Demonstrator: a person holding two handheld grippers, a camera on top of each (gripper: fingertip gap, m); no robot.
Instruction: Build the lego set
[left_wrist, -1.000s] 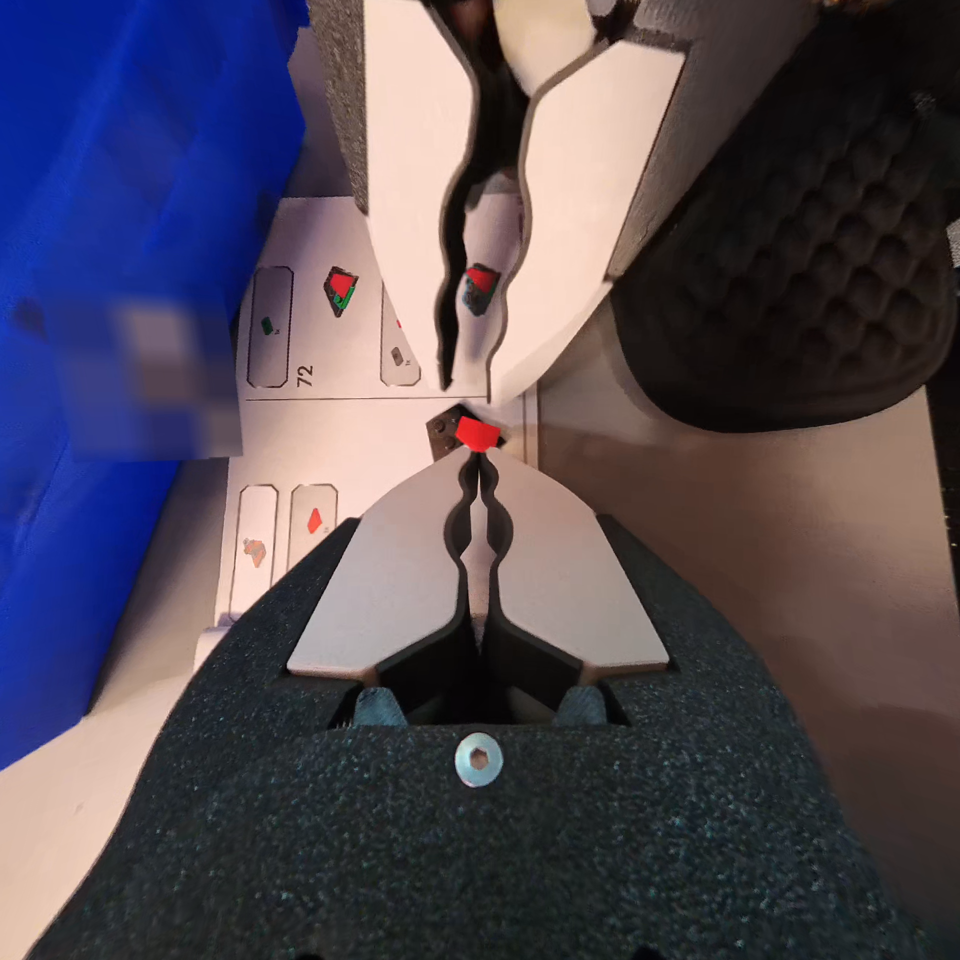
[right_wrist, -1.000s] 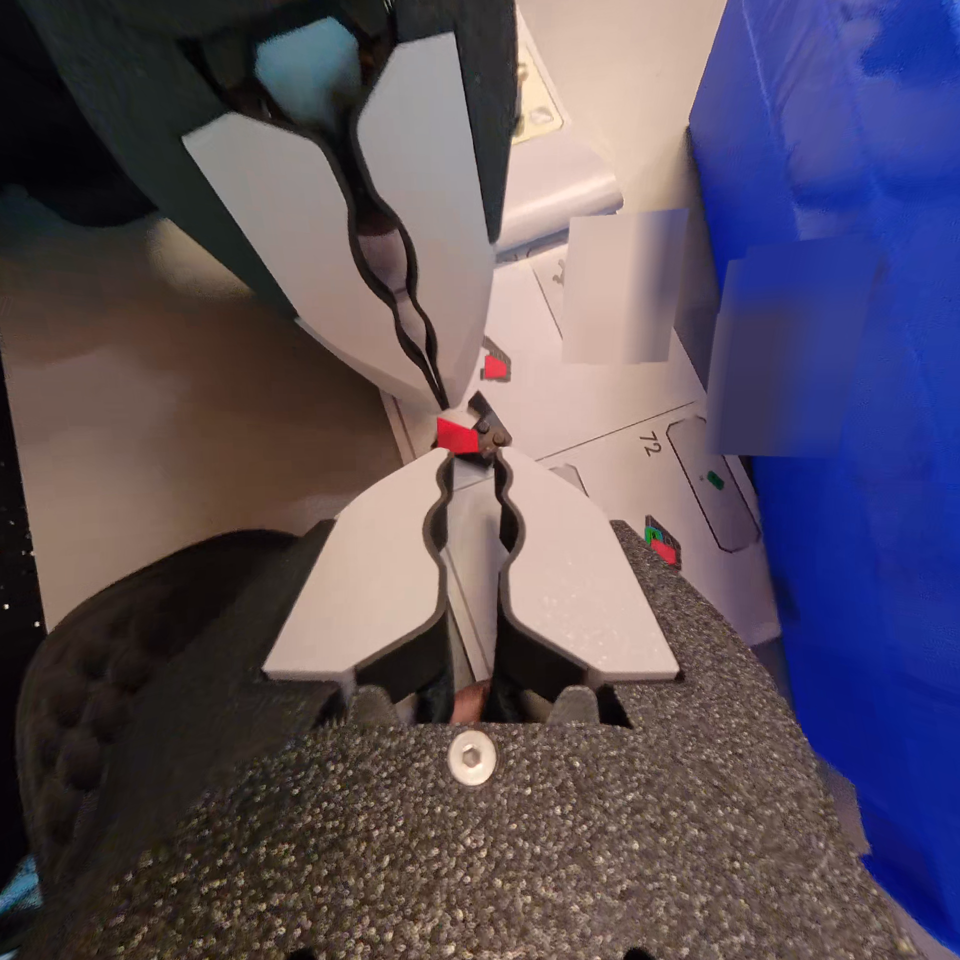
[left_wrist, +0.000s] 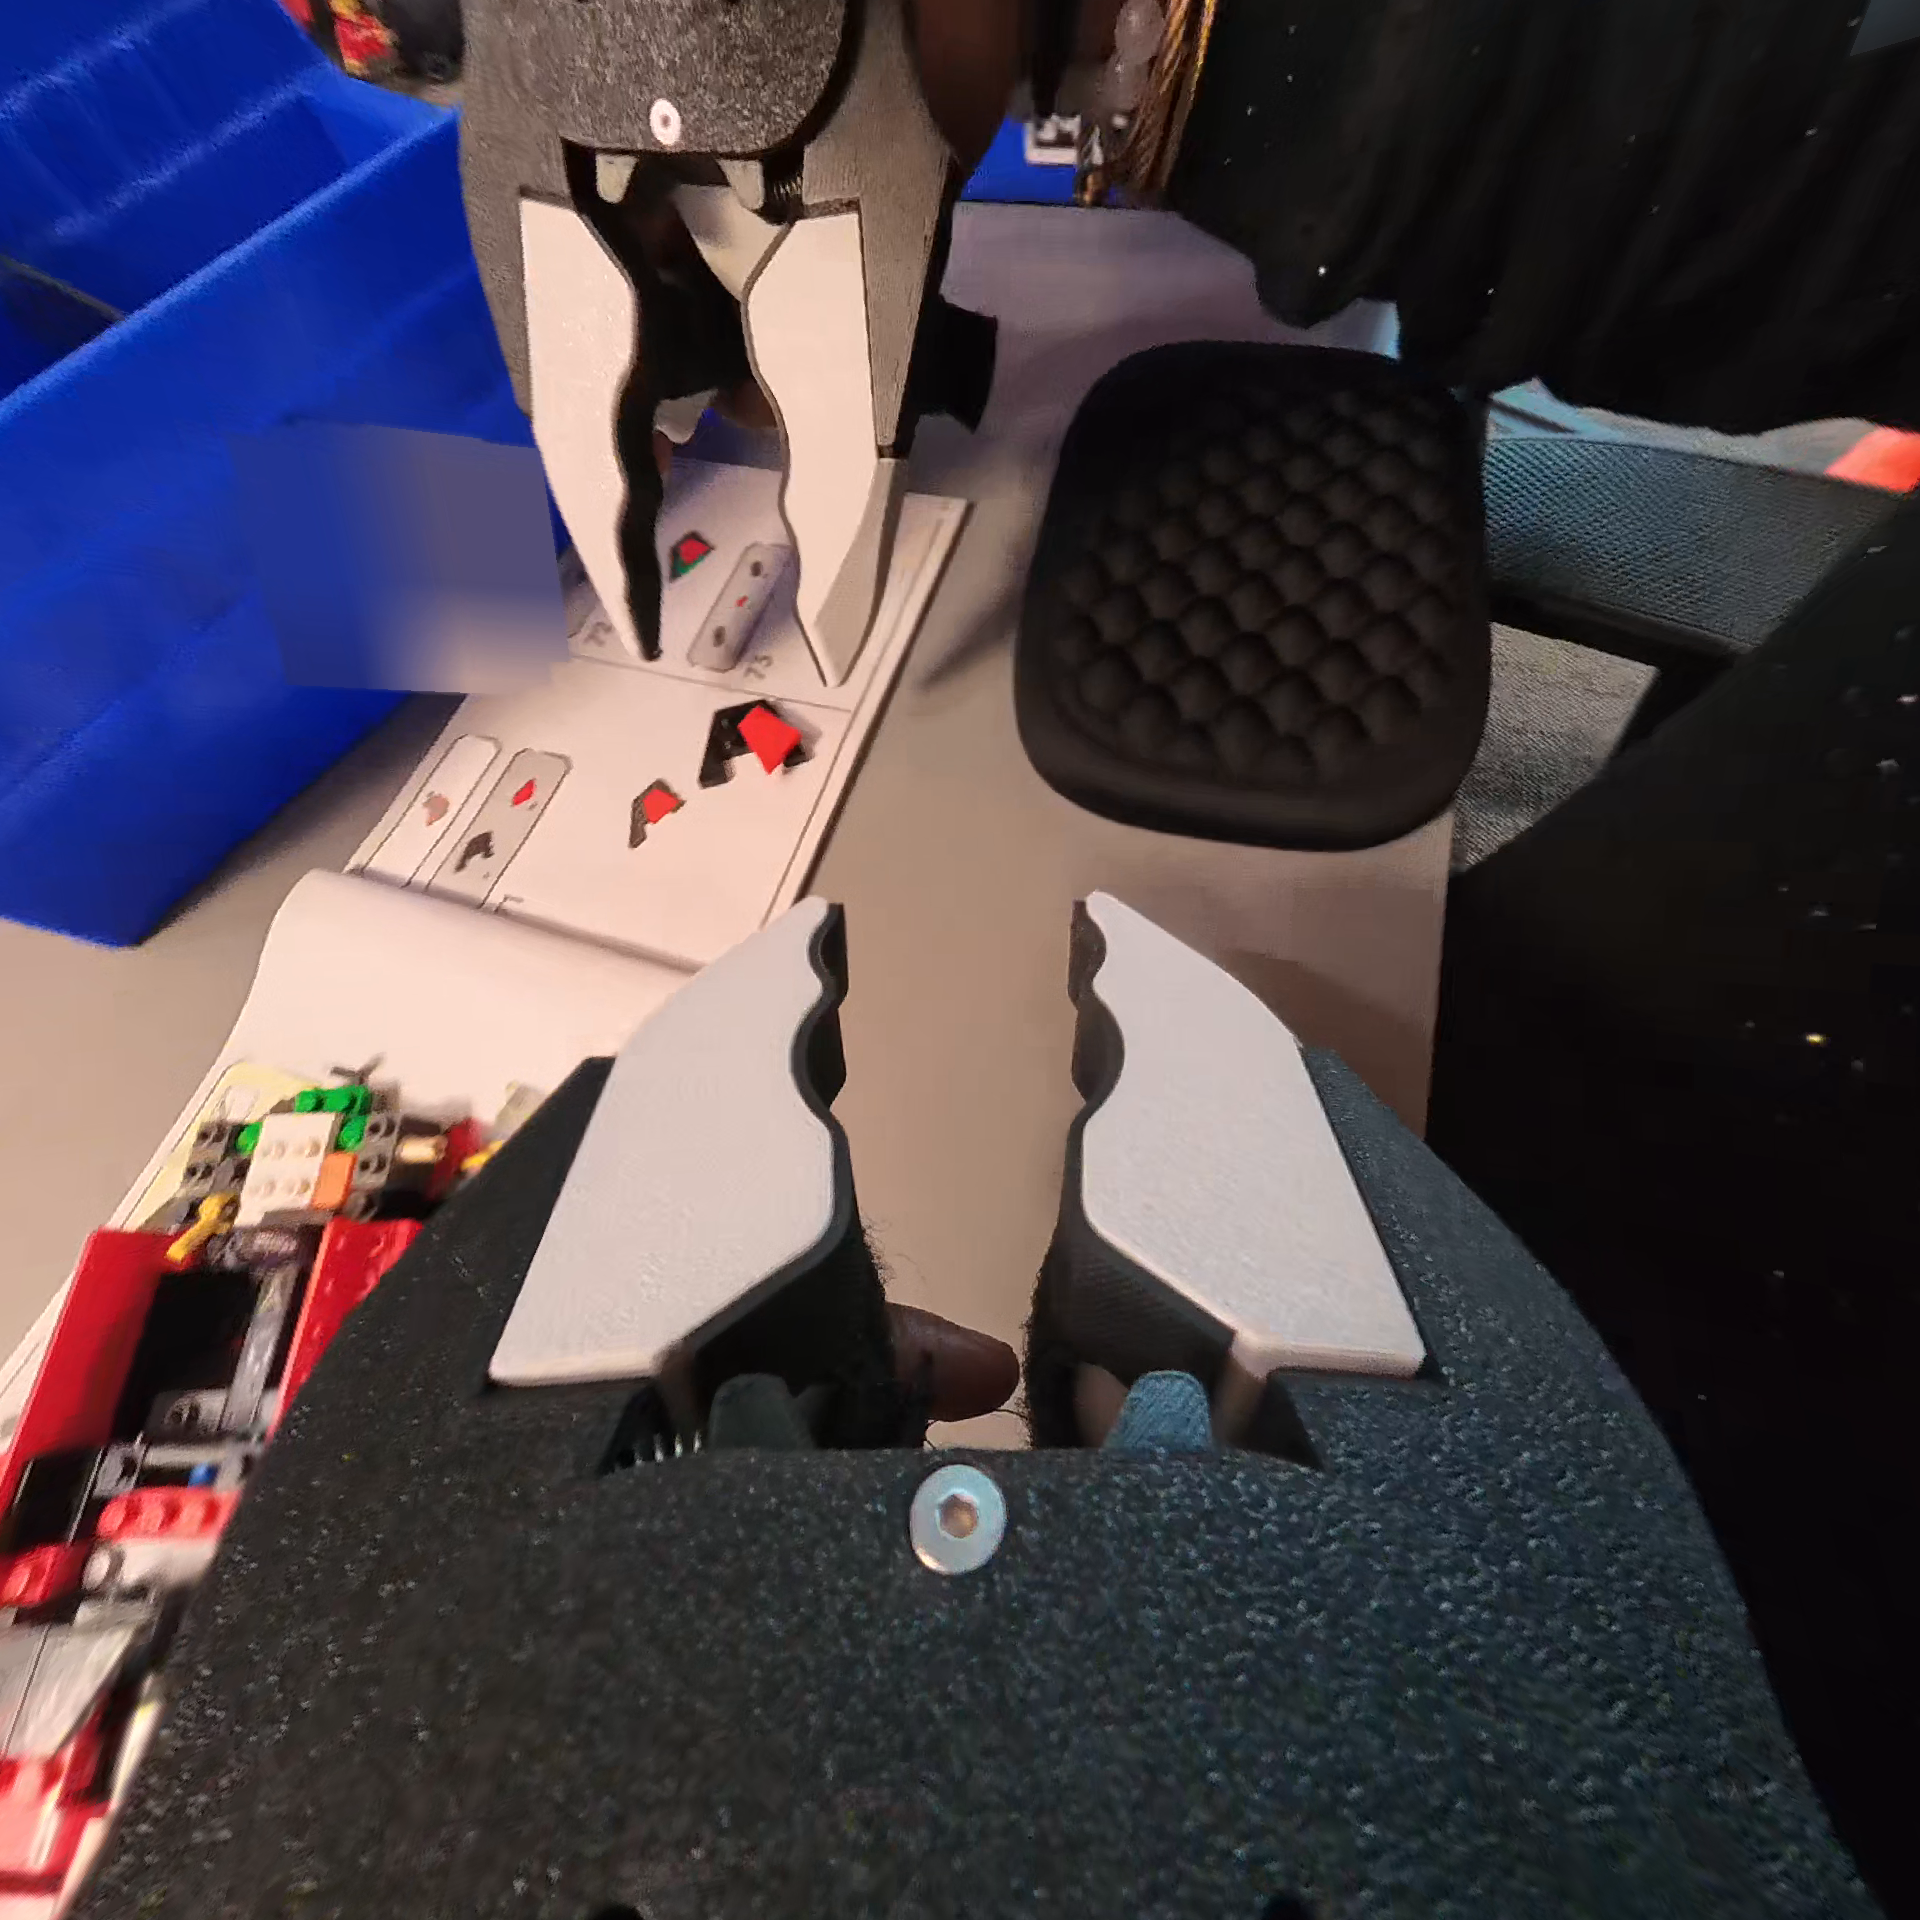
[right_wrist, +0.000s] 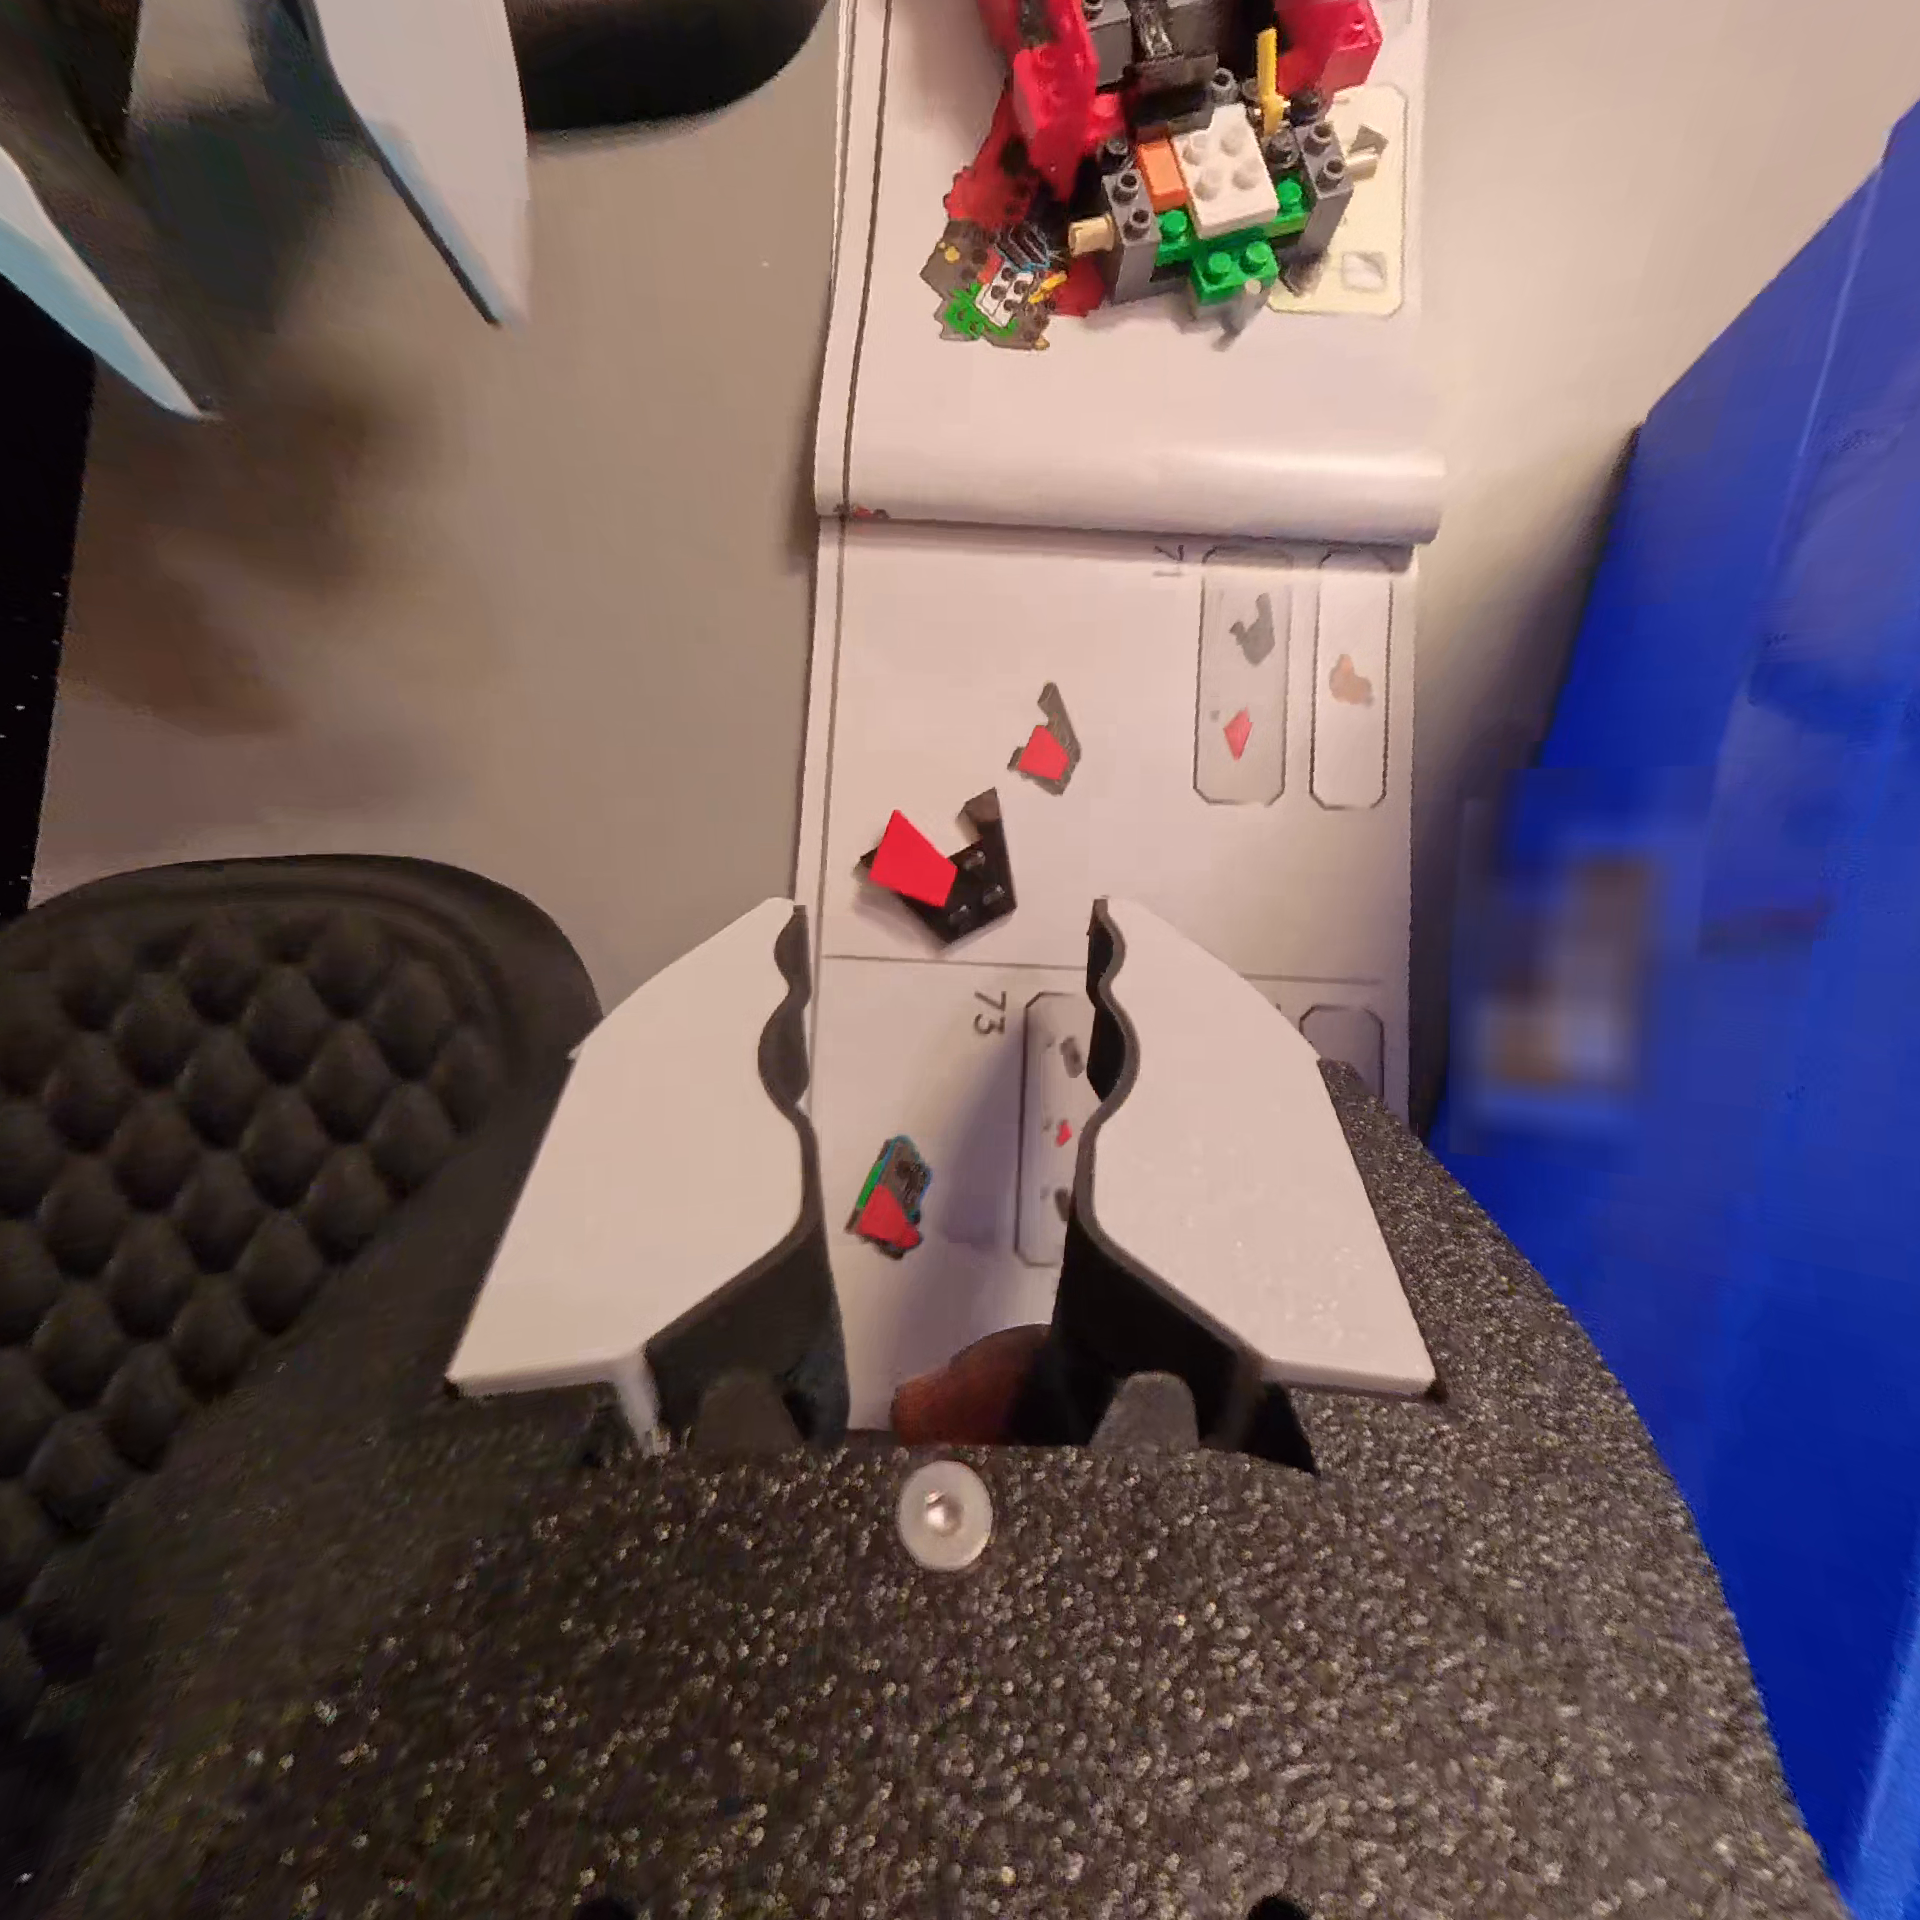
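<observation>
- Grippers: my left gripper (left_wrist: 954, 940) and right gripper (right_wrist: 940, 935) both gape wide, holding nothing.
- Subassembly (right_wrist: 940, 868), red slope on black wedge, lies loose on the booklet (right_wrist: 1122, 644), just beyond my right fingertips.
- Model (right_wrist: 1174, 156), red and part-built, sits on the booklet's far page, well apart.
- Judgement: this small step looks done; joining it to the model remains, with more pages likely.

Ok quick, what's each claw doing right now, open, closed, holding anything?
Left claw: open, empty.
Right claw: open, empty; the small black and red lego piece lies on the instruction booklet just ahead of it.
</observation>
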